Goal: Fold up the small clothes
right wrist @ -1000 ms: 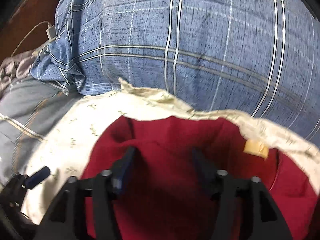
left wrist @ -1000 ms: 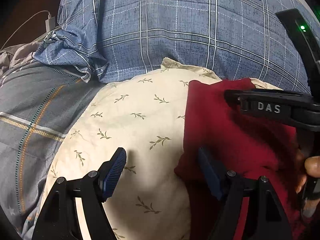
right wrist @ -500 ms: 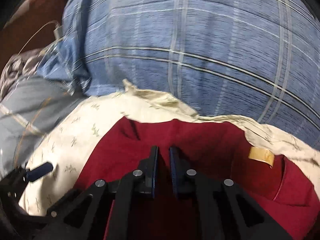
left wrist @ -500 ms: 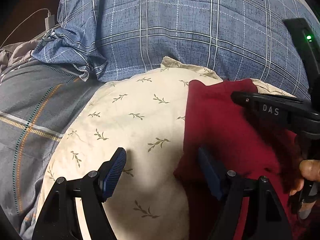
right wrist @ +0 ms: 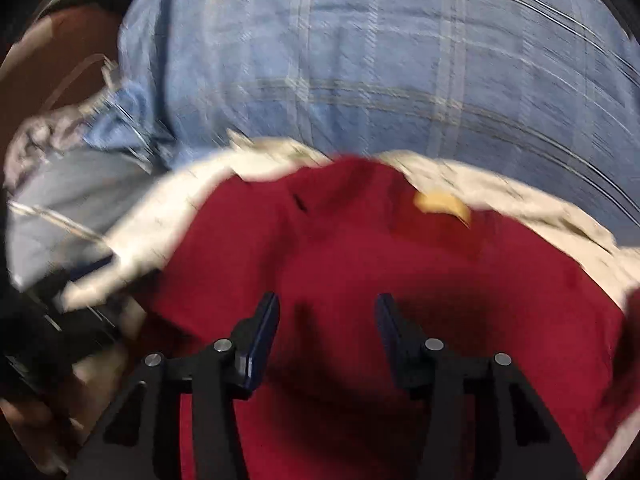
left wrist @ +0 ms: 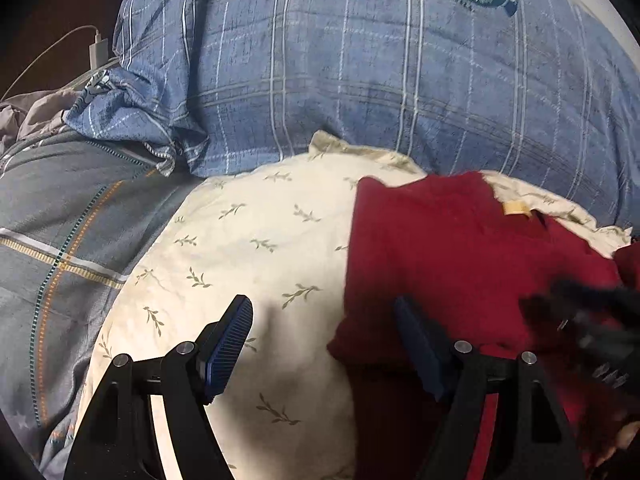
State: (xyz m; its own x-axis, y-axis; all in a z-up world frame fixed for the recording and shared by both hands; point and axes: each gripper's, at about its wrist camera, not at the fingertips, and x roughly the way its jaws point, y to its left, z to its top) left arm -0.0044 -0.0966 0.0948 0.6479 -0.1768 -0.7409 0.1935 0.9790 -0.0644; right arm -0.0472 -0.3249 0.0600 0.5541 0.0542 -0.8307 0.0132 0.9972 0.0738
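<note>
A dark red garment [left wrist: 460,256] with a small tan label [left wrist: 516,208] lies on a cream leaf-print pillow [left wrist: 248,264]. My left gripper [left wrist: 324,328] is open, low over the pillow, with its right finger at the garment's left edge. In the right wrist view, which is blurred, the red garment [right wrist: 400,264] fills the lower frame. My right gripper [right wrist: 326,320] is open just above it and holds nothing. The right gripper also shows as a blurred black shape at the right of the left wrist view [left wrist: 592,320].
A large blue plaid pillow [left wrist: 360,60] lies behind the cream pillow. A grey plaid bedsheet [left wrist: 60,240] spreads to the left. A white charger and cable [left wrist: 96,52] sit at the far left, by crumpled grey cloth [left wrist: 32,112].
My right gripper shut on the red garment half a second ago and has now opened again while moving back and down. The left gripper has stayed open and nearly still.
</note>
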